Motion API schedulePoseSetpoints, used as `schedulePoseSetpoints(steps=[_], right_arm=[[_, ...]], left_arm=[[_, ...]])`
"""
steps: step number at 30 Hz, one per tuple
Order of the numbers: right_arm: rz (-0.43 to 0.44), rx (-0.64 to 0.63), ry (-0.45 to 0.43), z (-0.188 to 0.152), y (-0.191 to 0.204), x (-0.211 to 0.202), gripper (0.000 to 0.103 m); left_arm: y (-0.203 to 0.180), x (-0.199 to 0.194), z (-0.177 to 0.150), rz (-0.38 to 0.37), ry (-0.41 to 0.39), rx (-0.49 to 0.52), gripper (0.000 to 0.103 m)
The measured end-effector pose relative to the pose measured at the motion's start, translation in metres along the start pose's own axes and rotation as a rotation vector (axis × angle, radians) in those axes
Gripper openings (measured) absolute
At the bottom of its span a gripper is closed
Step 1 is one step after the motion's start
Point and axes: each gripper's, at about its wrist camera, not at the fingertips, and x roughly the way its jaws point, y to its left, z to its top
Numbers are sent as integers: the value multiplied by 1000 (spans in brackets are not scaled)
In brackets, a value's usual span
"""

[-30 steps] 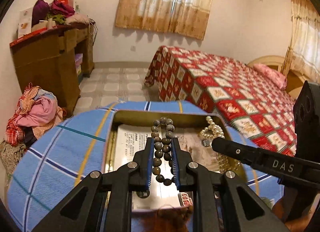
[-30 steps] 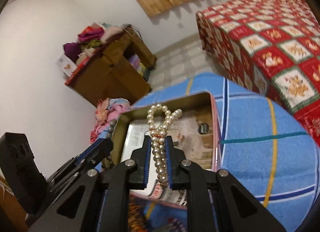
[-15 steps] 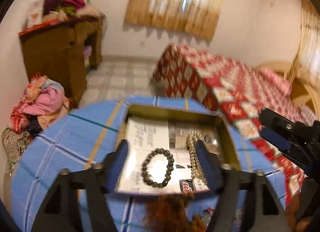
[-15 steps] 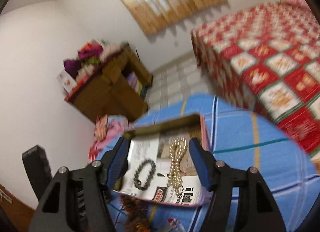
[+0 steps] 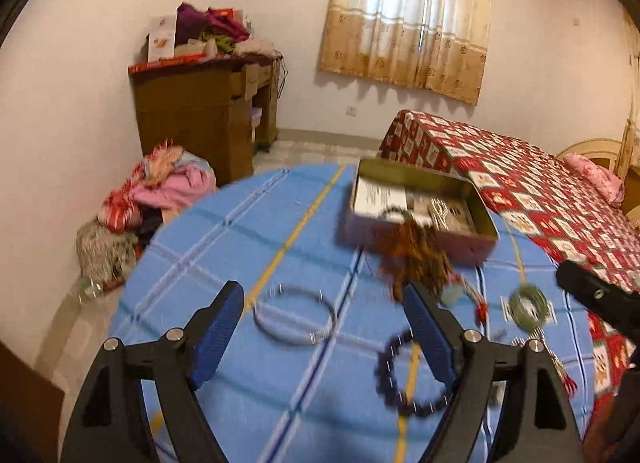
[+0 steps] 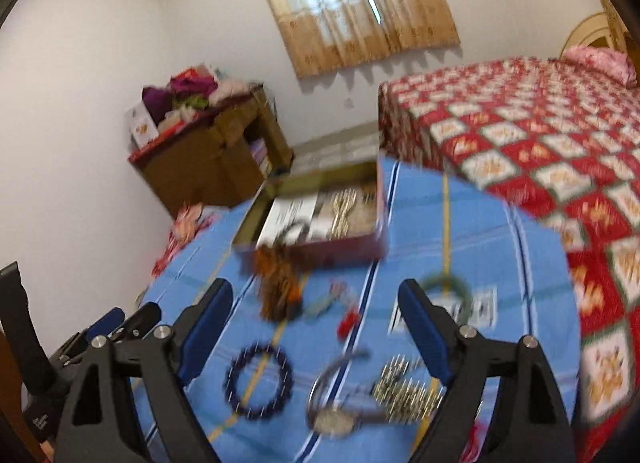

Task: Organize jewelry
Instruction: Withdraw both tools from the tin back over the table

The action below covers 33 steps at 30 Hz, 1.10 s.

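Note:
An open metal tin [image 5: 420, 239] [image 6: 320, 253] stands at the far side of the blue table; a dark bead bracelet [image 5: 394, 212] and a pearl strand [image 6: 344, 205] lie inside it. My left gripper [image 5: 324, 327] is open and empty above a silver bangle [image 5: 294, 317]. My right gripper [image 6: 316, 319] is open and empty. A dark purple bead bracelet [image 5: 404, 377] [image 6: 258, 381], a green bangle [image 5: 528, 307] [image 6: 446, 291], a watch [image 6: 340, 415] and a brown tassel [image 5: 416, 259] [image 6: 276, 287] lie on the cloth.
The blue striped tablecloth [image 5: 224, 263] covers a round table. A red quilted bed [image 5: 540, 199] is to the right, a wooden desk [image 5: 200, 119] and a clothes pile [image 5: 160, 191] to the left. The right gripper's finger [image 5: 596, 299] shows at the left wrist view's edge.
Both grippers opened and dropped the dark bead bracelet and pearl strand into the tin, then pulled back toward me. More loose jewelry on the cloth has come into view.

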Motion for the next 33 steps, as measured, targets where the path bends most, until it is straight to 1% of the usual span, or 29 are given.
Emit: schedulePoseSetpoints(steps=[3,7,10,13,15,18,21,23,27,30,33], right_arm=[[3,-13,18,-13,2,-6,87],[-7,-31,11,-20,4,-16,87],[-10,-21,2,-22,-1,-24,87],[-3,-19,-5,-22,-3,-27,87],[4,-17,4,-23,-3,-26,87],[14,-17,8,-24,-2,-26,87],[16,-32,2,-25,0,-26,82],[14,-35,7,-25,1,-24,79],[15,-35,24,-26,0,-19,69],[21,-33,39,-27,-1,-14,69],[28,-42,57,-29,0,-9,69]], left_arm=[[-2,-2,-8,-2,18,-2,82],[-7,-12,-16,12,-3,30,82],[-7,-18,-22,11,-21,44,82],[-2,-19,-27,9,-12,18,82],[0,-17,-28,-6,-2,-6,82],[1,-20,-27,-10,-14,-17,82],[3,-21,-28,-4,-26,-14,82],[5,-19,-29,4,-20,-19,82],[13,-14,-30,1,-7,-47,82],[16,-11,-30,-7,2,-60,82],[17,-7,-32,-7,11,-49,82]])
